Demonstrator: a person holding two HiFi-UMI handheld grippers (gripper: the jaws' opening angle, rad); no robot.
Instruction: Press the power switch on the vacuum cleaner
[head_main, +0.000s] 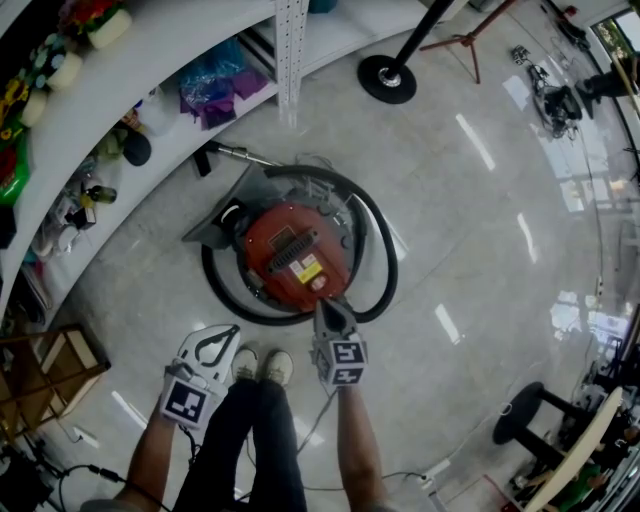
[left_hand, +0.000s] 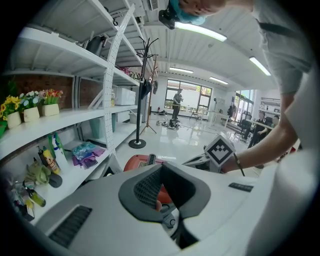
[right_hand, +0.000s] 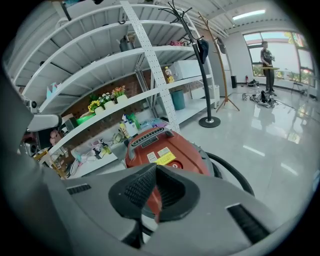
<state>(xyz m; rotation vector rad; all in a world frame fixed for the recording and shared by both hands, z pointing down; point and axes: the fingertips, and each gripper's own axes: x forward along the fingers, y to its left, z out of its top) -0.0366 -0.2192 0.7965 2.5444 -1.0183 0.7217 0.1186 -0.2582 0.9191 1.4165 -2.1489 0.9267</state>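
A red vacuum cleaner (head_main: 295, 255) stands on the tiled floor, with its black hose (head_main: 385, 270) looped around it. It carries a black grille handle and a yellow label (right_hand: 166, 159) on top. My right gripper (head_main: 322, 305) is shut, its tips down at the near edge of the red lid. In the right gripper view the shut tips (right_hand: 156, 167) lie just short of the label. My left gripper (head_main: 234, 330) is also shut and hangs back over the floor beside the person's shoes (head_main: 262, 365). From the left gripper view (left_hand: 162, 167) the red body (left_hand: 142, 161) shows beyond the tips.
White shelves (head_main: 150, 60) with bottles, flower pots and a purple bag (head_main: 215, 95) curve along the left. A coat stand base (head_main: 387, 78) sits beyond the vacuum. A wooden crate (head_main: 40, 370) is at the near left, a black stool (head_main: 525, 410) at the near right.
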